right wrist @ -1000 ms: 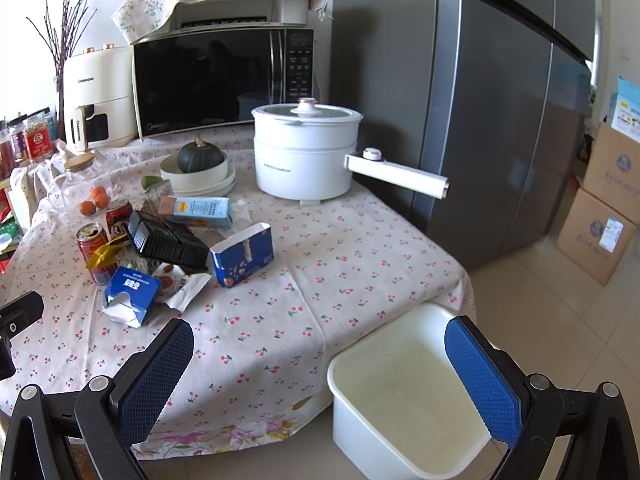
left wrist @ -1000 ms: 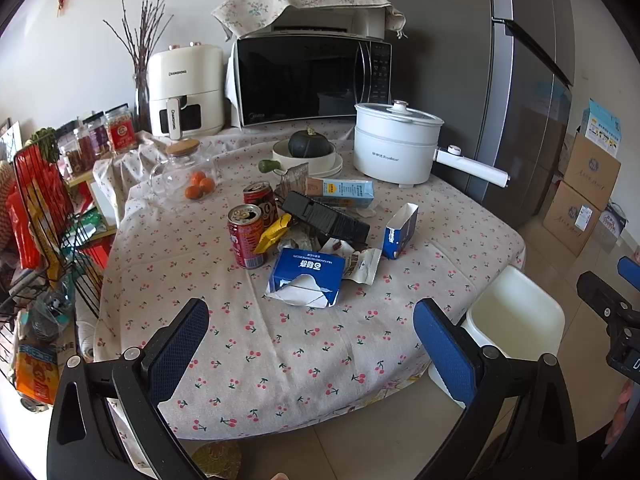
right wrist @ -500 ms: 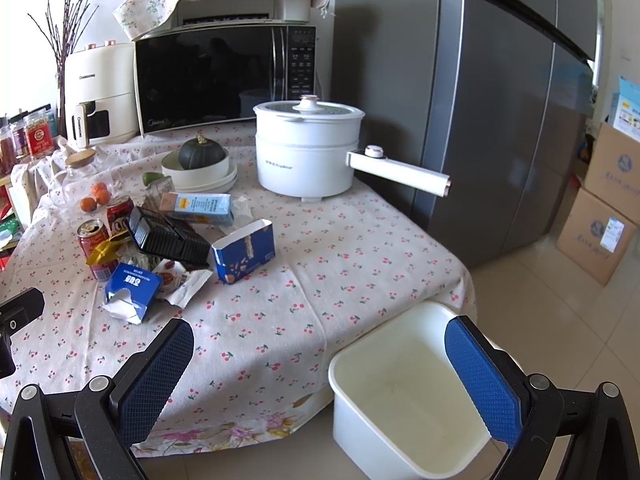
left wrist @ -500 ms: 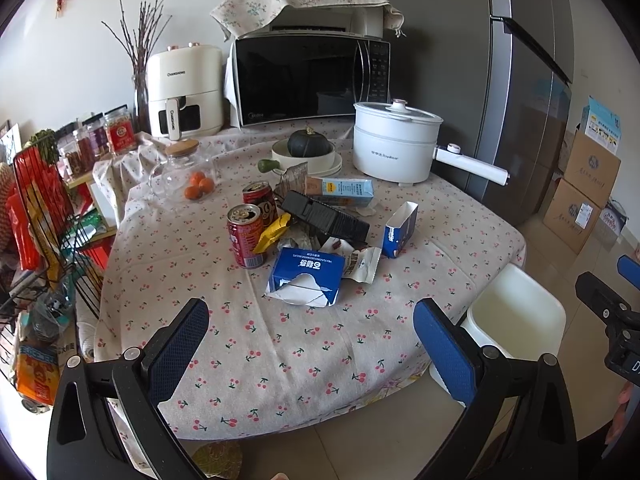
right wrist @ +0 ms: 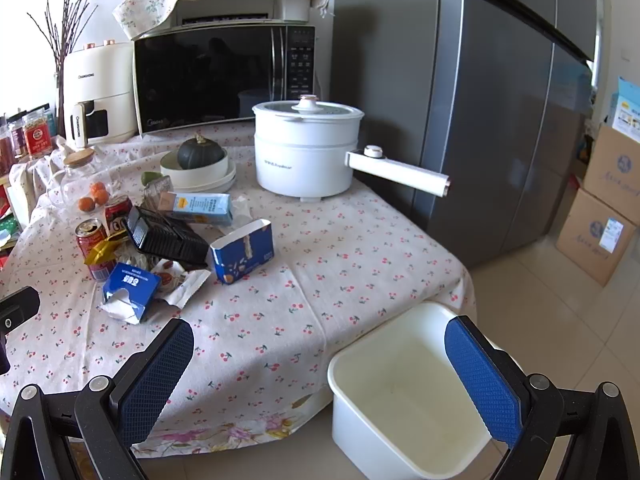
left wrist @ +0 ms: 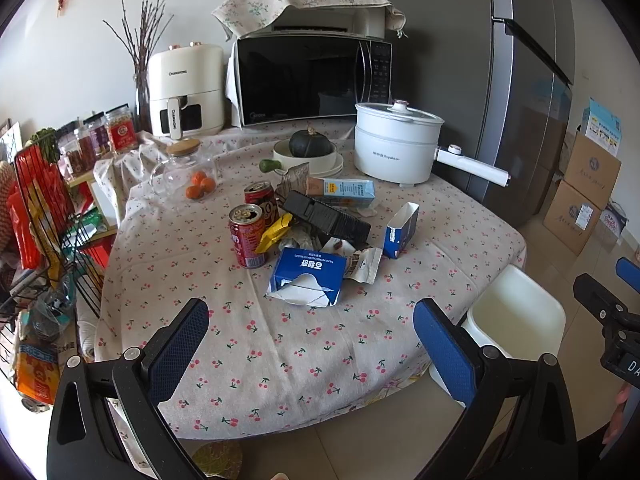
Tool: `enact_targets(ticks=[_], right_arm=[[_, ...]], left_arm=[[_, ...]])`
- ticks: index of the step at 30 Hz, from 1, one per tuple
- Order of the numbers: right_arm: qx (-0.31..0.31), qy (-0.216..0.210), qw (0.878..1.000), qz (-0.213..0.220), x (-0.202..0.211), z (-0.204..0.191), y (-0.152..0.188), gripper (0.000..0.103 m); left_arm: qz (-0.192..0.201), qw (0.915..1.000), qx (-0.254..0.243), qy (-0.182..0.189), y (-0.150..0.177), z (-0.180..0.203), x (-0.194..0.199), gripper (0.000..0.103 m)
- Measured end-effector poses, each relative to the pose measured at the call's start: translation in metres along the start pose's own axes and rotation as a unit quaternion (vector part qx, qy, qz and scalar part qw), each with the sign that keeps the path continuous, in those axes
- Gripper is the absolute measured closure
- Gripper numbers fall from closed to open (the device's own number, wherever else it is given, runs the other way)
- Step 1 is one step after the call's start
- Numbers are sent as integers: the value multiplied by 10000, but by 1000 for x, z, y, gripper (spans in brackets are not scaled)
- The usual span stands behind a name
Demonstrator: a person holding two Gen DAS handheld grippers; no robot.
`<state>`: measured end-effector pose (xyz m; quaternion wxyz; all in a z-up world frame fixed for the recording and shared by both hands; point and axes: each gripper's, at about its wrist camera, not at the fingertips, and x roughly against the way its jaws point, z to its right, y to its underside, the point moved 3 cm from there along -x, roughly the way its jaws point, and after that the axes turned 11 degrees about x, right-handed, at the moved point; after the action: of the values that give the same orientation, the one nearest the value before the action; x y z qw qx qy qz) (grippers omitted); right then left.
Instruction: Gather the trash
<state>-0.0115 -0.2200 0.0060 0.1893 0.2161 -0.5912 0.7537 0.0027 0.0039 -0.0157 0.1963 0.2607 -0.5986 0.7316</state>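
Observation:
Trash lies heaped mid-table: a torn blue tissue box [left wrist: 307,276] [right wrist: 129,288], a red can [left wrist: 247,236] [right wrist: 93,245], a second red can [left wrist: 262,199], a yellow wrapper [left wrist: 274,232], a black plastic tray [left wrist: 326,220] [right wrist: 166,238], an open blue carton [left wrist: 401,230] [right wrist: 243,250], a light-blue carton [left wrist: 346,191] [right wrist: 200,206] and a white wrapper [left wrist: 362,265]. An empty white bin [right wrist: 412,396] [left wrist: 516,316] stands on the floor by the table's near right corner. My left gripper [left wrist: 310,348] hovers open above the front of the table, short of the tissue box. My right gripper [right wrist: 320,376] hangs open over the table edge and bin.
At the back stand a microwave [left wrist: 312,76], an air fryer [left wrist: 186,90], a white electric pot [right wrist: 306,146] with a long handle [right wrist: 400,174], a bowl holding a squash [left wrist: 310,148] and a glass jar [left wrist: 184,166]. A fridge [right wrist: 500,100] and cardboard boxes [right wrist: 600,216] are right; a wire rack [left wrist: 40,216] left.
Both views have shifted very slightly; nothing on the table has moved and both grippers stay open.

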Motion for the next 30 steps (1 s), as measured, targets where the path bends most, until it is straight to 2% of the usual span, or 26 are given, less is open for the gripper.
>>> enact_targets(ticks=[10,14,17,19,22,25,28,30], right_arm=[[-130,79,9999,1,1,8,-2,0],[-91,115,9998,-126,-1,11,-5,0],[73,52,9999,-114,-5,11,-11,0],[185,-131,9992,-318,-12,8,-16,0],[192,-579,9958,-675,-29,6,-23,0],[170,-950,9916,-865,-49,5,-34,0],[105,-1186,9857,-1192,-75,4,-41,0],[33,-1346,9801,-1458,-94,5,-42,0]], left_arm=[[-65,10000,-26,-12,-1,-2,0,0],[-159,9999,-37,27,-10,-6,-3,0],[-497,9984,17,273,-21,-11,-12,0],[-747,9962,19,437,-30,-14,-21,0],[-1114,9933,169,238,-41,-26,-42,0],[-1666,9842,478,350,-48,-39,-71,1],[-1853,9816,383,251,-47,-42,-96,2],[-2030,9781,311,325,-40,-38,-114,2]])
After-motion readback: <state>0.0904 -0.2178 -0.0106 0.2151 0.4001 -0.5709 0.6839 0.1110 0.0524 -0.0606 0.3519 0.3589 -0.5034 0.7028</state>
